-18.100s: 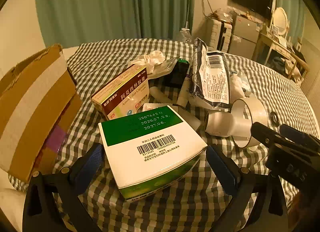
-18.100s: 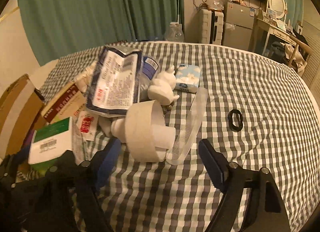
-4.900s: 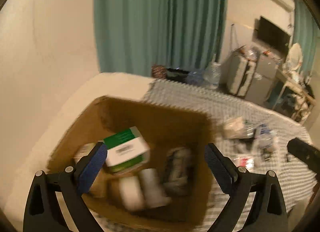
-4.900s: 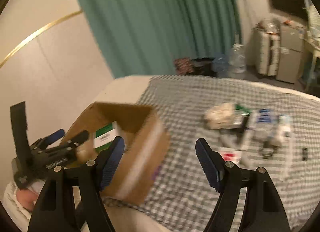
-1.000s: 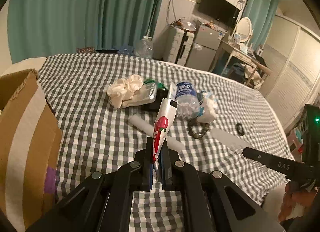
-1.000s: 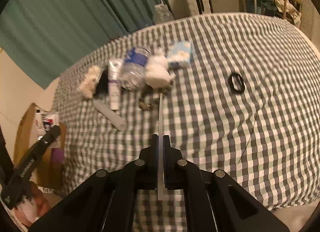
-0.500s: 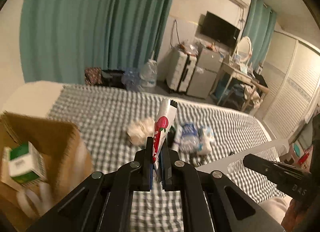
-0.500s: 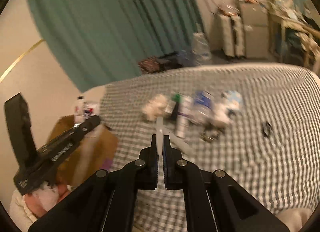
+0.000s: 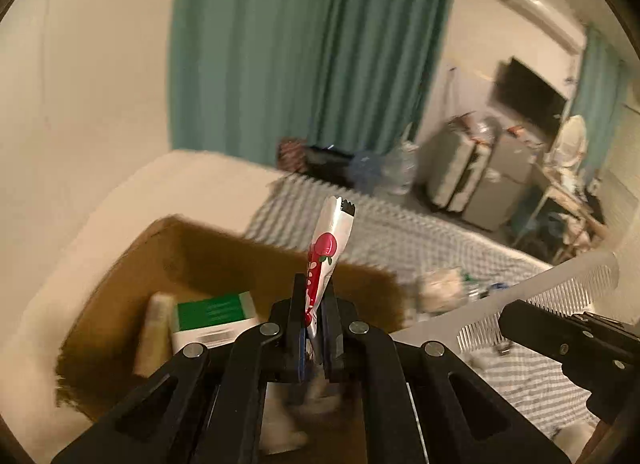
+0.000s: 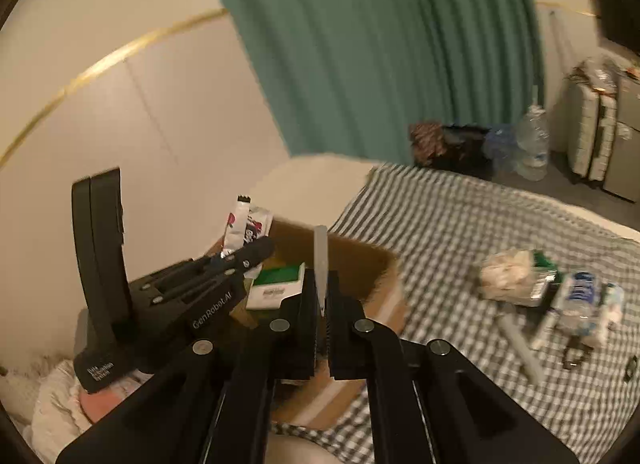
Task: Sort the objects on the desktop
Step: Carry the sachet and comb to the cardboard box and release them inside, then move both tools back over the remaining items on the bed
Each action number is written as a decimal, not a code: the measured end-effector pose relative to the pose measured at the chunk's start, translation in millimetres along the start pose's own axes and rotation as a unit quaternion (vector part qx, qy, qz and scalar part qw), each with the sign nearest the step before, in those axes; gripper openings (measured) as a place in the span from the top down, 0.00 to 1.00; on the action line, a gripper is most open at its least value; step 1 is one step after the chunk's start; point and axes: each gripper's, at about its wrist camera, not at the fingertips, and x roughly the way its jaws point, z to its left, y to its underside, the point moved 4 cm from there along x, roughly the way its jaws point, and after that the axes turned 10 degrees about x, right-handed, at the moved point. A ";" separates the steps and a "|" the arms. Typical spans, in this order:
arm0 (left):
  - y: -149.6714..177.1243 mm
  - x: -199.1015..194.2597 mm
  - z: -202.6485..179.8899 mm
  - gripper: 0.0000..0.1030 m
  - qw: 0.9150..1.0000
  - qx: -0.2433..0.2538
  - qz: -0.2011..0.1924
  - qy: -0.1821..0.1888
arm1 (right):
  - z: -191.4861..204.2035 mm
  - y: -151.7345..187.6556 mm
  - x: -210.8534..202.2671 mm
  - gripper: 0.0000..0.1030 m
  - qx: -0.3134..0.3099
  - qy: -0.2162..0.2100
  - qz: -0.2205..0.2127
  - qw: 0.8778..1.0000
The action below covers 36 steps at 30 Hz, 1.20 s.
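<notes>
My left gripper point(image 9: 314, 306) is shut on a white and red sachet point(image 9: 326, 248) and holds it above the open cardboard box point(image 9: 192, 248). A green and white medicine box point(image 9: 212, 316) lies inside the box. My right gripper point(image 10: 320, 300) is shut on a clear plastic comb point(image 10: 320, 254), seen edge-on, also above the box point(image 10: 372, 260). The comb point(image 9: 532, 296) shows at the right in the left wrist view. The left gripper point(image 10: 240, 256) with the sachet point(image 10: 237, 224) shows in the right wrist view.
The checked bedcover point(image 10: 460, 232) still carries a crumpled tissue packet point(image 10: 508, 268), a squashed water bottle point(image 10: 580, 296), a tube point(image 10: 520, 340) and a small black ring point(image 10: 632, 364). Water jugs point(image 10: 532, 144) and suitcases stand on the floor beyond.
Both grippers have swung left from over the bed to above the cardboard box, each still holding its item. The box interior now fills the lower left wrist view.
</notes>
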 end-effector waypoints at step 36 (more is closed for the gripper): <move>49.8 2.8 -204.5 0.00 0.996 0.064 0.037 0.048 | -262.2 76.6 -235.6 0.22 0.178 0.273 -0.171 0.930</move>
